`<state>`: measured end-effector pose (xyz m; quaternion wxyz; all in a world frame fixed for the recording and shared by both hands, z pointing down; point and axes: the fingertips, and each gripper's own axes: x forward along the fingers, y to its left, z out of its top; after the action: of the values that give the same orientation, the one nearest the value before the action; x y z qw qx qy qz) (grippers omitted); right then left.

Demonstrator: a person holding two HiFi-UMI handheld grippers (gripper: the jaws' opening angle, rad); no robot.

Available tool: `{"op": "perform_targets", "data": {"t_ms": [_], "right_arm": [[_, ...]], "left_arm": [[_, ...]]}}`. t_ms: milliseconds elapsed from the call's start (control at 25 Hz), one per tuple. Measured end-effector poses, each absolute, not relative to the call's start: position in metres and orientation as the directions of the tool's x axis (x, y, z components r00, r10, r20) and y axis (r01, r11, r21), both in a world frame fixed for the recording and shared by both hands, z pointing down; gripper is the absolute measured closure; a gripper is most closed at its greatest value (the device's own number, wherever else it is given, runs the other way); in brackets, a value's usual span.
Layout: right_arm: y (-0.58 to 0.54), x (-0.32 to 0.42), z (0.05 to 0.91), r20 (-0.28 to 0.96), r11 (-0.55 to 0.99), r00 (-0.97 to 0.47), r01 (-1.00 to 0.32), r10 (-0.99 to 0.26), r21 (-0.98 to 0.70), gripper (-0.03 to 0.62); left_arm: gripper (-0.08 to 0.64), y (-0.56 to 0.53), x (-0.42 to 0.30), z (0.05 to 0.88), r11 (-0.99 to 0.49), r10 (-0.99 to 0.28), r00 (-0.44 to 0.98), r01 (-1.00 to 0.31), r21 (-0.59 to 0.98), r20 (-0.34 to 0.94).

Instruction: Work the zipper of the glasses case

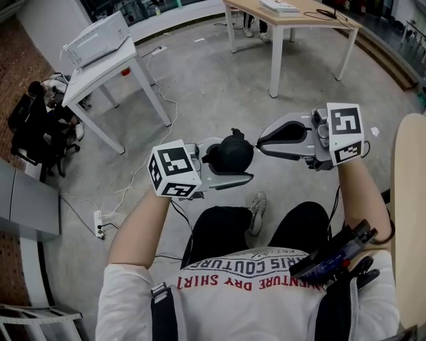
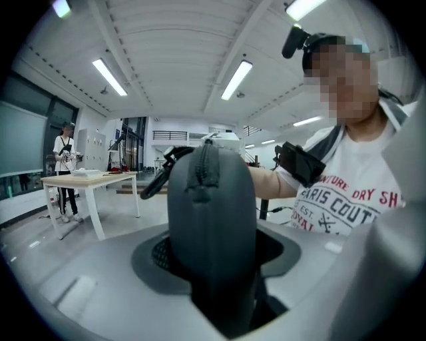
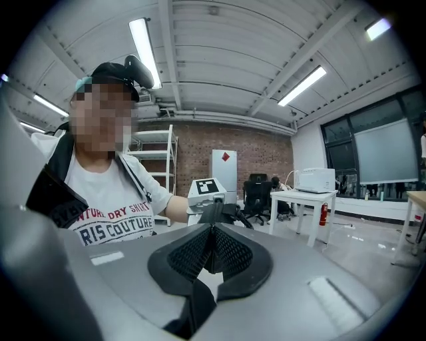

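Observation:
A black zip-up glasses case (image 1: 229,154) is held in the air above my lap. My left gripper (image 1: 233,161) is shut on it, one jaw on each side. In the left gripper view the case (image 2: 212,220) stands upright between the jaws, its zipper line (image 2: 202,174) facing the camera. My right gripper (image 1: 260,143) meets the case's right end, shut on a thin dark zipper pull. In the right gripper view the mesh pads (image 3: 229,252) are pressed together, and the case (image 3: 223,212) lies just beyond the tips.
A white table (image 1: 106,76) with a white box (image 1: 96,36) stands at the back left, a wooden table (image 1: 293,20) at the back. Cables and a power strip (image 1: 100,223) lie on the floor. A wooden tabletop edge (image 1: 409,200) is at my right.

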<state>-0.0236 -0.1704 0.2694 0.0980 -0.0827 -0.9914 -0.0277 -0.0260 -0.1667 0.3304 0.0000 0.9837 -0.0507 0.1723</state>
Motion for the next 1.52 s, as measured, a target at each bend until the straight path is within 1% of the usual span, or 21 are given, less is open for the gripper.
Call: {"op": "perform_targets", "data": {"t_ms": [360, 760, 1000, 1360, 1520], "right_arm": [[-0.172, -0.023, 0.271, 0.175, 0.987, -0.973, 0.158, 0.151, 0.027, 0.577], [-0.172, -0.022, 0.266, 0.135, 0.988, -0.979, 0.155, 0.150, 0.027, 0.577], [-0.173, -0.022, 0.262, 0.121, 0.989, -0.983, 0.144, 0.140, 0.031, 0.577], [-0.176, -0.024, 0.268, 0.122, 0.990, -0.983, 0.137, 0.134, 0.018, 0.577], [-0.176, -0.023, 0.271, 0.129, 0.991, -0.983, 0.132, 0.129, 0.012, 0.577]], "left_arm": [[0.313, -0.169, -0.026, 0.314, -0.993, -0.107, 0.967, -0.115, 0.020, 0.231], [0.313, -0.172, -0.026, 0.282, -0.987, -0.122, 0.992, -0.126, 0.097, 0.041], [0.313, -0.174, -0.027, 0.272, -0.984, -0.123, 0.992, -0.119, 0.129, -0.022], [0.313, -0.187, -0.042, 0.244, -0.966, -0.164, 0.958, -0.108, 0.236, -0.234], [0.313, -0.192, -0.047, 0.236, -0.957, -0.185, 0.939, -0.105, 0.271, -0.290]]}}
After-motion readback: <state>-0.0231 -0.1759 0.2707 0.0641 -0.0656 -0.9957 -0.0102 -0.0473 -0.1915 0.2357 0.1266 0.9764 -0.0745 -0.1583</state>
